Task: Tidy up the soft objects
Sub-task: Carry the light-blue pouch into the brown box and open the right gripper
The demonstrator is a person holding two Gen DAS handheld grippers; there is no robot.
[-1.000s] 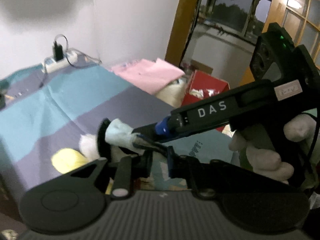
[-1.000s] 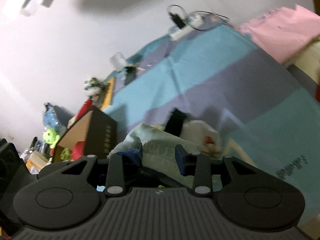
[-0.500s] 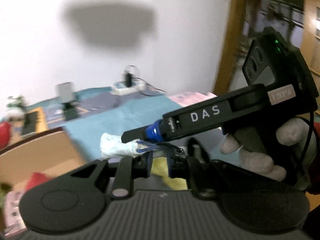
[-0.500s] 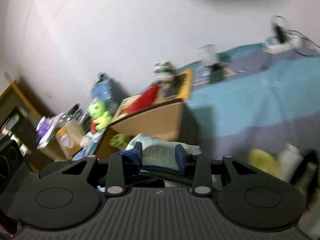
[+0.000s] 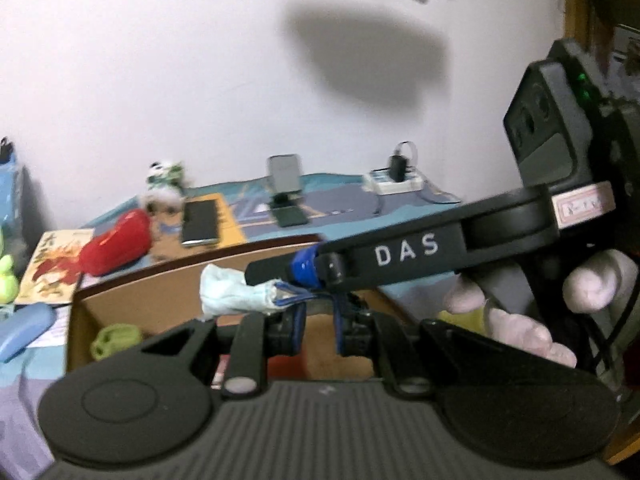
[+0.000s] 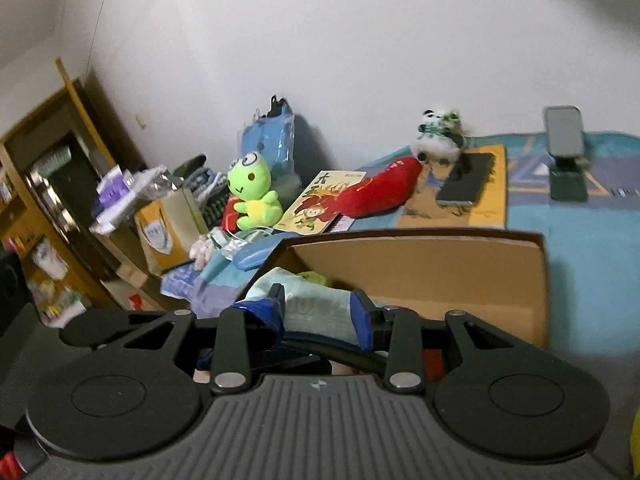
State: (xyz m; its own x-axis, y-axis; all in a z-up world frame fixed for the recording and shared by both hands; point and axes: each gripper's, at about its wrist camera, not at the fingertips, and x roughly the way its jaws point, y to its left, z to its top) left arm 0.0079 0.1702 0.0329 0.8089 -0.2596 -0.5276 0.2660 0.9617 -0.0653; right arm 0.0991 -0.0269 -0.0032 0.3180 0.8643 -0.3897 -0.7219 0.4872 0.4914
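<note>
On the far left of the right wrist view stands a wooden shelf (image 6: 48, 184) with clutter. Next comes a green frog plush (image 6: 252, 192) sitting upright against a blue bag (image 6: 272, 136), then a picture book (image 6: 320, 204) with a red plush (image 6: 376, 192) lying partly across it. A panda plush (image 6: 440, 132) sits near the wall, beside a dark phone (image 6: 464, 180) lying flat. A phone stand (image 6: 566, 152) stands on the blue bedspread (image 6: 592, 272) at the right.

In front of these sits an open cardboard box (image 6: 420, 264). The right gripper (image 6: 320, 312) hangs over the box's near left corner, its blue pads pressed on either side of a pale blue cloth (image 6: 312, 300), which bunches between them above the box.

In the left wrist view, a small green toy (image 5: 114, 338) lies inside the box (image 5: 160, 292). The cloth (image 5: 236, 292) sticks out leftward from the right gripper's (image 5: 304, 276) tips, over the box. The left gripper (image 5: 318, 330) sits just below, fingers nearly together; a thin blue edge of fabric runs down to them, though whether they pinch it I cannot tell. At the right, a gloved hand (image 5: 532, 312) grips the right gripper's handle.
</note>
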